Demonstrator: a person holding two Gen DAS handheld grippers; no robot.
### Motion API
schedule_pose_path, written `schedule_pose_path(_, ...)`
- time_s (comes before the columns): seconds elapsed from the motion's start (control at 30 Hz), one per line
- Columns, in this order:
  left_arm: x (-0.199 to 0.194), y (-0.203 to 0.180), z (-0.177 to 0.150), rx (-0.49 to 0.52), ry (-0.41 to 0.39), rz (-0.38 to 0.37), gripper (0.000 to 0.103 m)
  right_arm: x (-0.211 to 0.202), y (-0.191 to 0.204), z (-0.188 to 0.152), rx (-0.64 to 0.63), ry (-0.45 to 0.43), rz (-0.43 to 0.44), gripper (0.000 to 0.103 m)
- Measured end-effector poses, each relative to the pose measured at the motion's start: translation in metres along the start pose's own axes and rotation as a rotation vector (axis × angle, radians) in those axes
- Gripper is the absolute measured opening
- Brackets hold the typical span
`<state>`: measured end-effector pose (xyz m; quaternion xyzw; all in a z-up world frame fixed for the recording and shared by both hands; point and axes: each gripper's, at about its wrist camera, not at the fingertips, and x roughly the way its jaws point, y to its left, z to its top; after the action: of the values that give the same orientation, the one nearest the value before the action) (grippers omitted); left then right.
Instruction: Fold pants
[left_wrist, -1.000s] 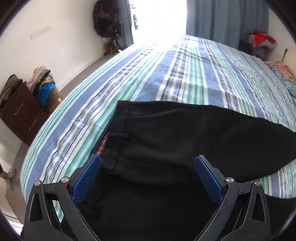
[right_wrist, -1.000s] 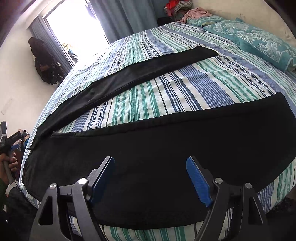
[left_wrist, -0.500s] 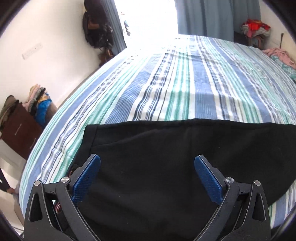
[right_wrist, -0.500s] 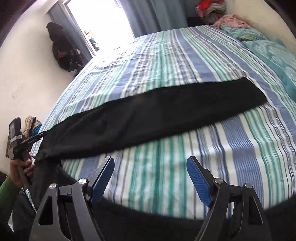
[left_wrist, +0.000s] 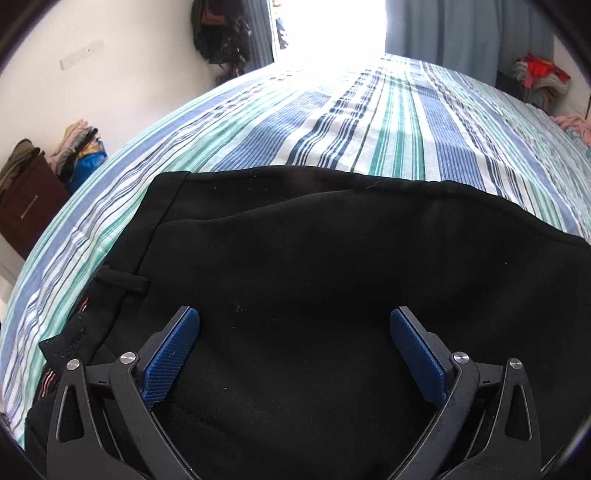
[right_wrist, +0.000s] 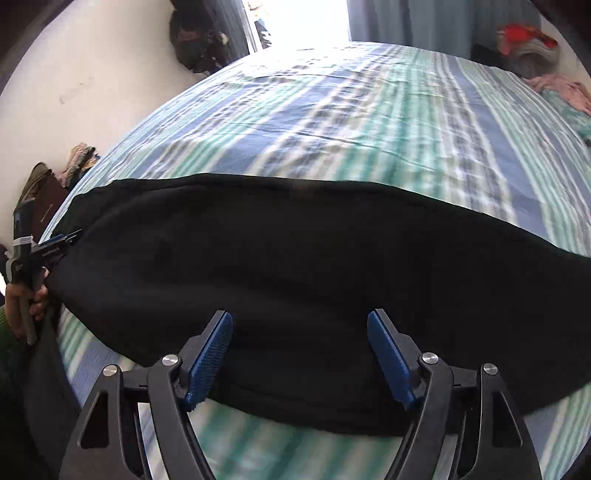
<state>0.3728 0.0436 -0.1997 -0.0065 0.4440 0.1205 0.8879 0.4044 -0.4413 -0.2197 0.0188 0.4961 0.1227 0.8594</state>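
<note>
Black pants (left_wrist: 314, 258) lie across the striped bed, with the waistband and a belt loop (left_wrist: 122, 280) at the left. My left gripper (left_wrist: 294, 314) hangs open just above the waist end, and nothing sits between its blue pads. The right wrist view shows the pants (right_wrist: 295, 251) as one long dark band, a second layer edge running near its front. My right gripper (right_wrist: 299, 315) is over that band. Its jaws are closing but still wide, and the pads do not press the cloth below. At the far left, a hand (right_wrist: 22, 299) holds the left gripper (right_wrist: 55, 245) by the waist end.
The striped sheet (left_wrist: 369, 122) stretches far behind the pants. A brown dresser (left_wrist: 26, 210) piled with clothes stands at the left by the wall. A dark bag (left_wrist: 218, 33) hangs near the bright doorway. More clothes (left_wrist: 539, 74) are heaped at the back right.
The left gripper has sunk closer to the waist of the pants. The right gripper has swept sideways across the bed and rolled, and the dark band now lies right under its jaws.
</note>
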Motion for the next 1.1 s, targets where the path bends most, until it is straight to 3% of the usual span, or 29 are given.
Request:
schedule_pose_path(0.07,0.001,0.000,0.001,0.000,-0.004,-0.001,0.102,-0.019,-0.078,-0.021,0.113,0.037,-0.157,0.077)
schedule_pose_path(0.1,0.001,0.000,0.001,0.001,-0.005,0.000,0.103,-0.034,-0.116,-0.031,0.180,0.014,-0.155,0.051)
schedule_pose_path(0.13,0.002,0.000,0.001,0.000,-0.006,-0.001,0.103,-0.048,-0.145,-0.035,0.237,-0.007,-0.099,0.030)
schedule_pose_path(0.17,0.002,0.000,0.002,0.000,-0.007,-0.001,0.102,-0.057,-0.166,-0.033,0.277,0.021,-0.162,0.018)
schedule_pose_path(0.23,0.002,0.000,0.001,0.000,-0.010,-0.001,0.102,-0.076,-0.195,-0.017,0.314,0.039,-0.363,0.040)
schedule_pose_path(0.3,0.001,0.000,0.000,0.000,-0.014,0.000,0.102,-0.101,-0.223,0.003,0.410,-0.074,-0.380,0.077)
schedule_pose_path(0.37,0.002,0.000,0.000,-0.002,-0.017,-0.002,0.102,-0.117,-0.247,0.023,0.510,-0.175,-0.393,0.090)
schedule_pose_path(0.4,0.002,0.000,0.000,-0.002,-0.019,-0.003,0.102,-0.113,-0.258,0.035,0.549,-0.176,-0.380,0.091)
schedule_pose_path(0.5,0.003,0.001,-0.001,-0.003,-0.022,-0.004,0.102,-0.075,-0.286,0.058,0.630,-0.028,-0.334,0.088)
schedule_pose_path(0.63,0.003,-0.001,-0.002,-0.002,-0.029,-0.001,0.102,-0.024,-0.276,0.066,0.526,0.092,-0.361,0.087)
schedule_pose_path(0.7,0.004,0.000,-0.002,-0.002,-0.028,-0.001,0.102,-0.006,-0.268,0.063,0.479,0.134,-0.381,0.046)
schedule_pose_path(0.73,0.005,0.000,-0.001,-0.002,-0.027,-0.002,0.102,-0.012,-0.261,0.063,0.464,0.087,-0.402,0.033)
schedule_pose_path(0.77,0.005,0.000,-0.001,-0.003,-0.025,-0.003,0.102,-0.018,-0.255,0.061,0.458,0.054,-0.408,0.010)
schedule_pose_path(0.83,0.006,0.000,0.000,-0.003,-0.022,-0.006,0.102,-0.039,-0.238,0.058,0.428,-0.018,-0.432,0.008)
schedule_pose_path(0.97,0.006,-0.001,0.000,0.000,-0.016,-0.002,0.102,-0.123,-0.179,0.023,0.352,-0.219,-0.378,0.006)
schedule_pose_path(1.03,0.006,-0.002,0.001,0.005,-0.013,0.006,0.102,-0.171,-0.139,-0.017,0.330,-0.296,-0.380,0.006)
schedule_pose_path(1.1,0.006,-0.004,0.003,0.011,-0.008,0.014,0.102,-0.215,-0.106,-0.079,0.384,-0.351,-0.378,0.006)
